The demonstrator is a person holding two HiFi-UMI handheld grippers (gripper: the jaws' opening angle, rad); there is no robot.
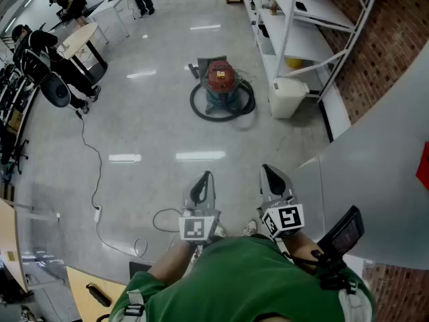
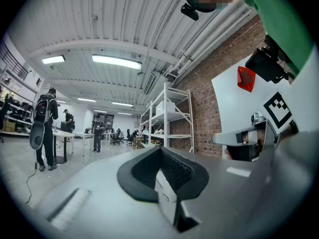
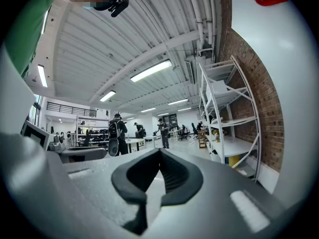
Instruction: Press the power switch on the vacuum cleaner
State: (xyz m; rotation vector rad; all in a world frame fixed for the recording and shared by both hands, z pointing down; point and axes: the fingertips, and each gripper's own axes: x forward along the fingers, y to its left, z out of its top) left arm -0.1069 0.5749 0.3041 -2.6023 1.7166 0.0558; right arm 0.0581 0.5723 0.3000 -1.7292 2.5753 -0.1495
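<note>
Left gripper [image 1: 203,180] and right gripper [image 1: 269,174] are held side by side close to the person's torso, both pointing toward the far end of the room. Each has its jaws pressed together with nothing between them. The vacuum cleaner [image 1: 220,84], red-topped with a hose [image 1: 201,110] looped round it, stands on the floor [image 1: 154,133] far ahead, well apart from both grippers, left of a white bin [image 1: 287,96].

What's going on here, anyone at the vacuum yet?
Not yet. A person holds the left gripper and the right gripper low in front of the body, each with its jaws together and nothing between them. The red vacuum cleaner stands on the floor well ahead, its hose looped round its base, beside a white bin. Neither gripper is near it.
</note>
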